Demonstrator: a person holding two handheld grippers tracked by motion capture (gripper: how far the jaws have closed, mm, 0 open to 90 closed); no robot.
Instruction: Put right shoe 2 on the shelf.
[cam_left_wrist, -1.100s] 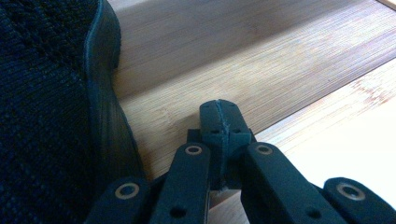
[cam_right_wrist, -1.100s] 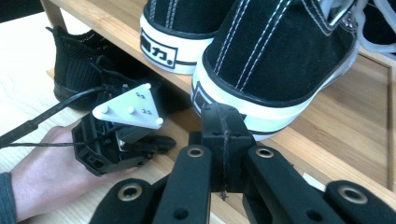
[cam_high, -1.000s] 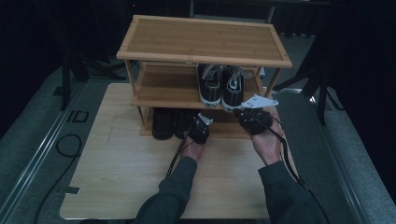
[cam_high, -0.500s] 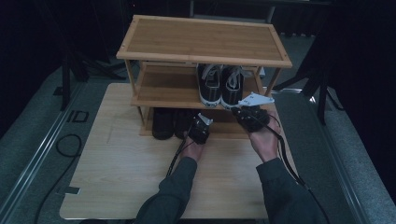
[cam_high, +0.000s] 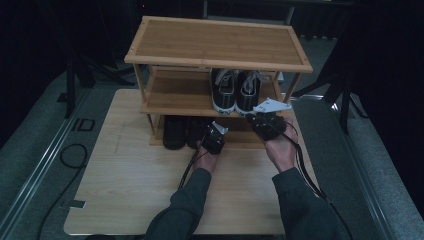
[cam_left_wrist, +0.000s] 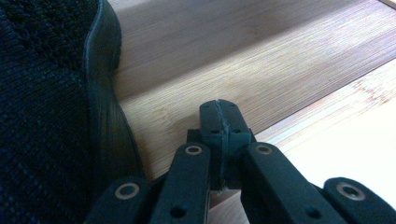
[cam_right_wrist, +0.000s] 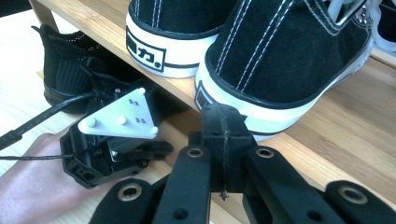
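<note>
A bamboo shoe rack (cam_high: 220, 42) stands on the wooden board. A pair of black canvas sneakers with white soles (cam_high: 235, 92) (cam_right_wrist: 280, 60) sits on its middle shelf. A pair of black knit shoes (cam_high: 176, 132) (cam_left_wrist: 42, 107) rests on the bottom shelf (cam_left_wrist: 261, 70). My left gripper (cam_high: 214, 136) (cam_left_wrist: 219, 112) is shut and empty, its tips over the bottom shelf just right of the knit shoe. My right gripper (cam_high: 260, 119) (cam_right_wrist: 223, 122) is shut and empty too, its tips at the heel of the right sneaker. The left gripper (cam_right_wrist: 116, 140) also appears in the right gripper view.
The rack's top shelf is bare. The left half of the middle shelf (cam_high: 175, 92) holds nothing. The wooden board (cam_high: 125, 175) lies on grey floor, with a black cable (cam_high: 67, 155) looping at its left and dark stand legs (cam_high: 345, 95) at the right.
My right gripper has shifted slightly left and up toward the sneakers' heels. The left gripper has stayed where it was.
</note>
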